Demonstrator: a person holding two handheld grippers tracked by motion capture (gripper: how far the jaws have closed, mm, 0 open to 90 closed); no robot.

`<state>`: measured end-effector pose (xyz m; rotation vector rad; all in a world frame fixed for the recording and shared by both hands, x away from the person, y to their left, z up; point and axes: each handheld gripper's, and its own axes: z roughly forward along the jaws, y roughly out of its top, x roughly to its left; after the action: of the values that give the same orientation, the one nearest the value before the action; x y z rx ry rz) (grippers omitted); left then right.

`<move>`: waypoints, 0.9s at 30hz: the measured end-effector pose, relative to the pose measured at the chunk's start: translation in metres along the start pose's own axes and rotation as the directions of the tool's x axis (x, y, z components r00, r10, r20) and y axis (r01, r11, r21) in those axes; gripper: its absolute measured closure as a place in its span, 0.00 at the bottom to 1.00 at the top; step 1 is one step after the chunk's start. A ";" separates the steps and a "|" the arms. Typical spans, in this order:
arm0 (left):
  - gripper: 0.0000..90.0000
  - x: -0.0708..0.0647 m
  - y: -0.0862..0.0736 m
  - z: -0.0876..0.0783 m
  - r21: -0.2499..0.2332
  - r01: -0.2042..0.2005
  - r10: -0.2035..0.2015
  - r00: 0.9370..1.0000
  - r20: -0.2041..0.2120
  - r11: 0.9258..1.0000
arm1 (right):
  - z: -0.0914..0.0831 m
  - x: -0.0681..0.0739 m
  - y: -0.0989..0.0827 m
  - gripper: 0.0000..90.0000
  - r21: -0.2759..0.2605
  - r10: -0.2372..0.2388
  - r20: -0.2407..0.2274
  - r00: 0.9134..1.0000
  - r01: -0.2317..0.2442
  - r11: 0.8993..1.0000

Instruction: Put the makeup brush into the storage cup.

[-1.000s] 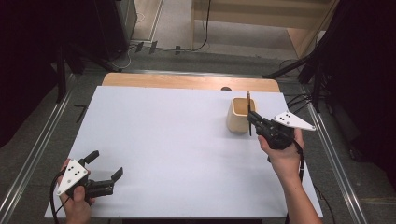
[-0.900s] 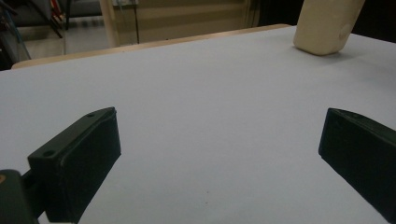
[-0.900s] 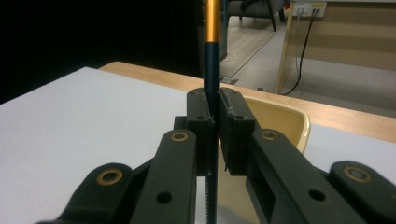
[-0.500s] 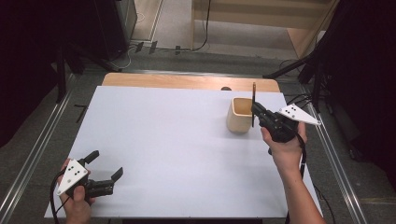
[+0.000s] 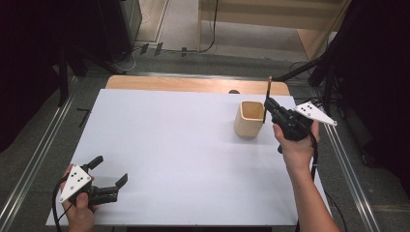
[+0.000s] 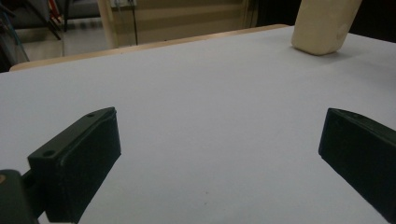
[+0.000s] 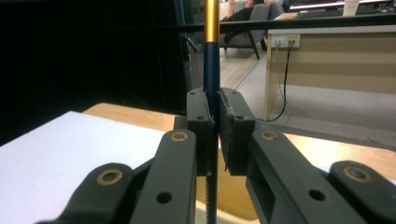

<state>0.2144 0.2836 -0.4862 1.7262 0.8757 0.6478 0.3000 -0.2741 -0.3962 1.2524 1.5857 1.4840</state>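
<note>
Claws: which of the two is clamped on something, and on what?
The right claw, beside the wooden cup, grips an upright pen; the left claw gapes open.

In the right gripper view, the top of the pencil-like stick (image 7: pixel 211 56) is running off the upper edge, and its lower end is disappearing behind the right tool (image 7: pixel 212 135) gripping it. In the left gripper view, the wooden cup (image 6: pixel 323 25) is being cut off at the top edge, hiding its rim. From above, the stick's lower end near the cup is too small to judge.
</note>
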 end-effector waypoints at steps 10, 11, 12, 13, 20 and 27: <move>0.00 0.000 0.000 0.000 0.000 0.002 -0.002 1.000 0.000 1.000 | 0.010 -0.005 0.002 0.94 -0.053 -0.016 0.004 1.000 0.016 0.998; 0.00 0.000 0.000 0.000 0.001 0.002 -0.002 1.000 0.000 1.000 | 0.013 -0.006 0.001 0.94 -0.055 -0.008 0.006 1.000 0.008 0.998; 0.00 0.000 0.000 0.000 0.001 0.002 -0.002 1.000 0.000 1.000 | 0.013 -0.006 0.001 0.94 -0.055 -0.008 0.006 1.000 0.008 0.998; 0.00 0.000 0.000 0.000 0.001 0.001 -0.001 1.000 0.000 1.000 | 0.014 -0.006 0.000 0.94 -0.055 -0.010 0.007 1.000 0.011 0.998; 0.00 0.000 0.000 0.000 0.001 0.002 -0.002 1.000 0.000 1.000 | 0.026 -0.013 -0.007 0.94 -0.089 -0.027 0.013 1.000 0.028 0.996; 0.00 0.001 0.000 0.000 0.002 0.000 0.000 1.000 0.002 1.000 | 0.034 -0.015 -0.012 0.94 -0.081 -0.035 0.013 0.999 0.036 0.996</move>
<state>0.2150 0.2844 -0.4866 1.7287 0.8754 0.6449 0.3336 -0.2744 -0.4166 1.1796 1.5171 1.5009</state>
